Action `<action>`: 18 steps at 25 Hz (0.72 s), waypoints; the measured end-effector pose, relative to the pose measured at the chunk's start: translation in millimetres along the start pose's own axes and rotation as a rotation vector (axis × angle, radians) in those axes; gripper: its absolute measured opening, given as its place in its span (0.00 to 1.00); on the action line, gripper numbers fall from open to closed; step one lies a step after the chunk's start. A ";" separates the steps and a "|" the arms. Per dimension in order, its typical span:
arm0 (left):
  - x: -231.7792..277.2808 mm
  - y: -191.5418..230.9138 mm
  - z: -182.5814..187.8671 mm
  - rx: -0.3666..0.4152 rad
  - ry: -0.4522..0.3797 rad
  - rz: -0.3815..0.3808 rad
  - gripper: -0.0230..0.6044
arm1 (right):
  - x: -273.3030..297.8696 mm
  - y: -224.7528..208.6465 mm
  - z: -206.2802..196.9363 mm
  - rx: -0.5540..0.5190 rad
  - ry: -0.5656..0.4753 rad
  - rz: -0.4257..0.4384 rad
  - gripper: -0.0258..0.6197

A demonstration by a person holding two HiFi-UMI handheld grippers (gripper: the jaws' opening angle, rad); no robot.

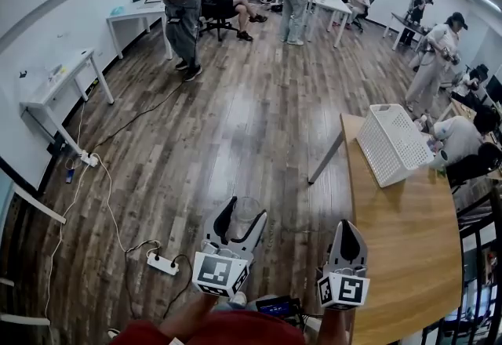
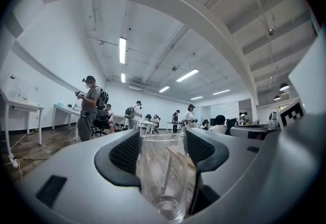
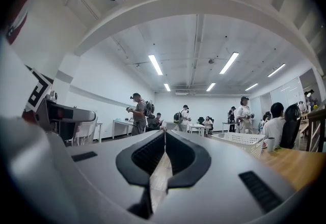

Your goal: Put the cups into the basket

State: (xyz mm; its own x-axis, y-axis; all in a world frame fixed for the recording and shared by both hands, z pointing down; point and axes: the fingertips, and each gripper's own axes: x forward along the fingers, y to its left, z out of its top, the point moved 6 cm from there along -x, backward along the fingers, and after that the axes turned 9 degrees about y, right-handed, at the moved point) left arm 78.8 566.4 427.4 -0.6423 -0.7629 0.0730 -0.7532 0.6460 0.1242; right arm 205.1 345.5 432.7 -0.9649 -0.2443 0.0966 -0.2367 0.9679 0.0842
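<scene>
A clear glass cup (image 2: pixel 162 174) stands upright between the jaws of my left gripper (image 2: pixel 162 152), which is shut on it; in the head view the cup (image 1: pixel 245 216) hangs over the wooden floor, left of the table. My right gripper (image 1: pixel 347 238) is shut with nothing in it, its tips meeting in the right gripper view (image 3: pixel 164 135), just over the table's near left edge. The white plastic basket (image 1: pixel 391 143) sits at the far end of the wooden table (image 1: pixel 400 249), ahead and right of both grippers. The basket (image 3: pixel 242 140) also shows at the right of the right gripper view.
A power strip (image 1: pixel 162 263) with cables lies on the floor to the left. White desks (image 1: pixel 59 85) line the left wall. Several people stand or sit about the room; one sits right beside the basket (image 1: pixel 463 139). A black railing (image 1: pixel 478 257) borders the table's right side.
</scene>
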 end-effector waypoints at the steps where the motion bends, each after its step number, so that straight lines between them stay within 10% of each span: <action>1: 6.0 1.6 0.0 -0.002 0.001 -0.003 0.49 | 4.9 -2.7 -1.3 0.000 0.002 -0.003 0.06; 18: 130.9 0.0 14.0 0.008 0.023 -0.014 0.49 | 119.4 -78.0 -0.3 0.037 -0.007 0.010 0.06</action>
State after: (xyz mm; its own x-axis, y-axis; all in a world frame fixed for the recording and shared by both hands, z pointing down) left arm -7.2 466.8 423.1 -0.6288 -0.7719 0.0939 -0.7630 0.6357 0.1171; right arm 108.4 240.8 437.9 -0.9679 -0.2345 0.0899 -0.2312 0.9718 0.0463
